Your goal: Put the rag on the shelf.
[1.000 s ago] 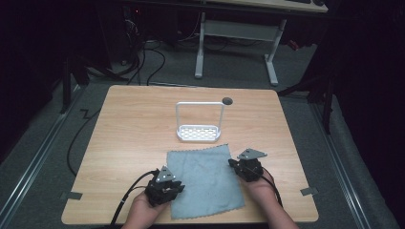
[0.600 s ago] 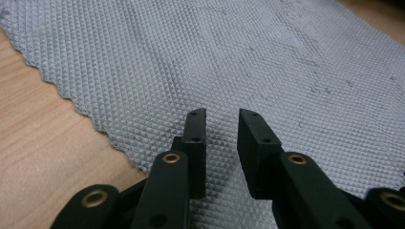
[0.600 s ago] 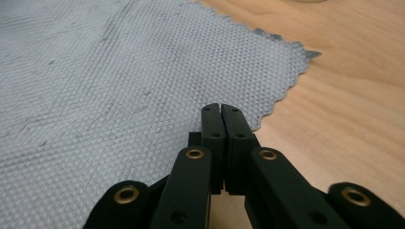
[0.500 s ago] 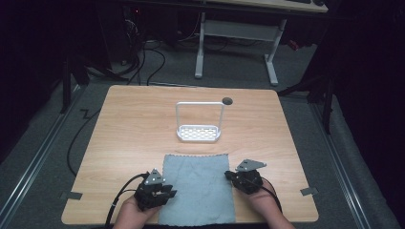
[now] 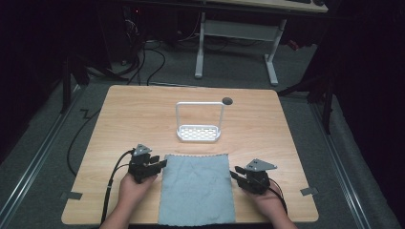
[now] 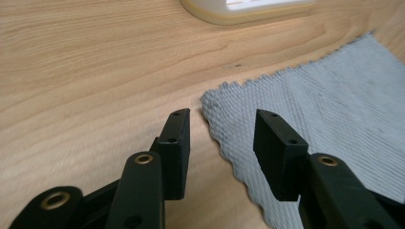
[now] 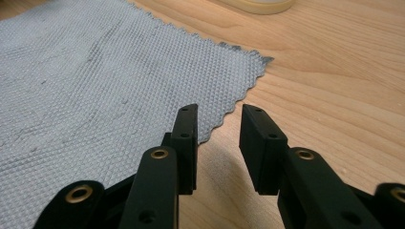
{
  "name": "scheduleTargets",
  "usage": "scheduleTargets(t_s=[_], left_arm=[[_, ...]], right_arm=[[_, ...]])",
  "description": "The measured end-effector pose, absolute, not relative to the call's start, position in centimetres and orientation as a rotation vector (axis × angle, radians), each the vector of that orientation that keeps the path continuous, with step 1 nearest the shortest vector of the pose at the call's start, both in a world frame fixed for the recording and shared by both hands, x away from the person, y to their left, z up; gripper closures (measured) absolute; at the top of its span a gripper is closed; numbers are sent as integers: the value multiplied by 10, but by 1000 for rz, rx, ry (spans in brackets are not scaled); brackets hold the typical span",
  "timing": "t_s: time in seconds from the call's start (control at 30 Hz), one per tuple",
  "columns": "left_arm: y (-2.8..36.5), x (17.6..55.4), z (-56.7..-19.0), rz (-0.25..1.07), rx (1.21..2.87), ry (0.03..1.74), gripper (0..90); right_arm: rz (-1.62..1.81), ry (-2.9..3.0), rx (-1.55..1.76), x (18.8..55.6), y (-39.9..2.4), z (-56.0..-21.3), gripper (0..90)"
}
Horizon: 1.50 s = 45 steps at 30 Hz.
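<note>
Grey cloth point(image 5: 197, 188) now lies flat, released; left gripper point(image 5: 160, 165) and right gripper point(image 5: 234, 174) flank it, jaws just opened, empty.

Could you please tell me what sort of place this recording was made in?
Probably a lab or workshop set up for recording: a bare wooden table on grey carpet, cables trailing across the floor, and a height-adjustable desk frame behind, with dark surroundings.

The grey cloth point(image 5: 197, 187) lies flat and spread open on the wooden table, near the front edge, with its front end reaching that edge. It is rectangular, with a woven texture, wavy cut edges and a few light creases. It lies just before the white rack.
</note>
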<state>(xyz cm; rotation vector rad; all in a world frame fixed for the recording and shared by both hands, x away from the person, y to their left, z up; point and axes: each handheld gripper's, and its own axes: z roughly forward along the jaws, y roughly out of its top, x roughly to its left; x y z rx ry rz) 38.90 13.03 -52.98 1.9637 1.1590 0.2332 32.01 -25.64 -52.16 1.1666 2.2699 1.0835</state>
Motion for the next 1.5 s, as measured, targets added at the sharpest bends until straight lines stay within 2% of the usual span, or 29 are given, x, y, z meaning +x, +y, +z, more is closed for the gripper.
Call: scheduleTargets(t_s=[0.13,0.4,0.43,0.53,0.87,1.03,1.23,1.4,1.5], left_arm=[[121,398,-532,258,1956,1172,609],[113,396,-535,332,1976,1147,874],[113,396,-536,336,1979,1141,887],[114,397,-536,324,1974,1144,891],[115,398,-536,302,1968,1144,890],[116,398,-536,293,1964,1143,890],[116,398,-536,292,1965,1140,889],[116,397,-536,290,1968,1137,890],[117,396,-536,281,1968,1135,890]], right_arm=[[1093,2248,1163,318,-259,-519,677],[1112,2227,1180,322,-253,-519,616],[1116,2223,1205,329,-249,-519,581],[1069,2211,1237,344,-243,-521,558],[989,2214,1325,390,-227,-527,566],[947,2217,1310,391,-225,-529,671],[957,2247,1266,386,-218,-529,744],[967,2270,1231,384,-215,-529,880],[984,2267,1225,382,-216,-530,887]])
